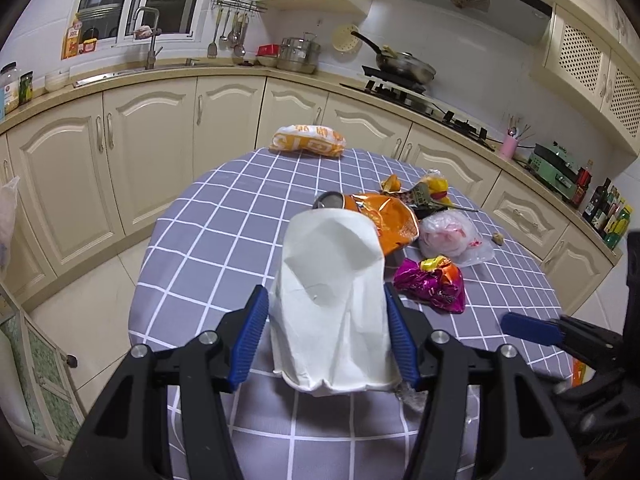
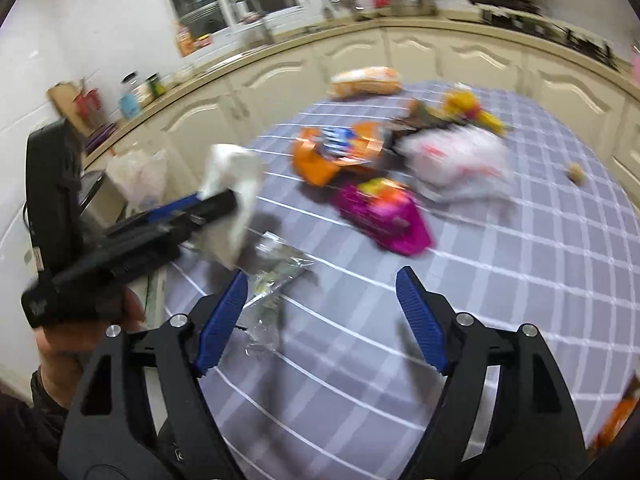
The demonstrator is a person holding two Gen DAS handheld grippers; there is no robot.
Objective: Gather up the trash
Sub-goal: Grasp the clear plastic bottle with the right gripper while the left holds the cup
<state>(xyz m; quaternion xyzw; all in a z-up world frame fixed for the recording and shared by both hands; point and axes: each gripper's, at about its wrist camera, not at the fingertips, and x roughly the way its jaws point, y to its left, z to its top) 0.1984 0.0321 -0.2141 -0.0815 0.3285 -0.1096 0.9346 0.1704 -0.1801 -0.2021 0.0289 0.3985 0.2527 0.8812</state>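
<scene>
My left gripper (image 1: 326, 300) is shut on a crushed white paper cup (image 1: 332, 300) and holds it above the checked table (image 1: 224, 216); the cup also shows in the right wrist view (image 2: 234, 196). My right gripper (image 2: 322, 280) is open and empty over the table; one blue finger (image 1: 530, 328) shows in the left wrist view. Trash on the table: a magenta wrapper (image 1: 432, 282) (image 2: 380, 212), an orange chip bag (image 1: 384, 216) (image 2: 336, 148), a clear plastic bag (image 1: 456, 240) (image 2: 456, 156), a crinkled clear wrapper (image 2: 276, 276) by my right gripper's left finger.
An orange-and-white bag (image 1: 308, 140) lies at the table's far edge. A yellow wrapper (image 1: 434, 186) and a small nut-like scrap (image 1: 497, 238) lie at the right. Kitchen cabinets (image 1: 152, 136), a sink and a stove ring the table. The right wrist view is motion-blurred.
</scene>
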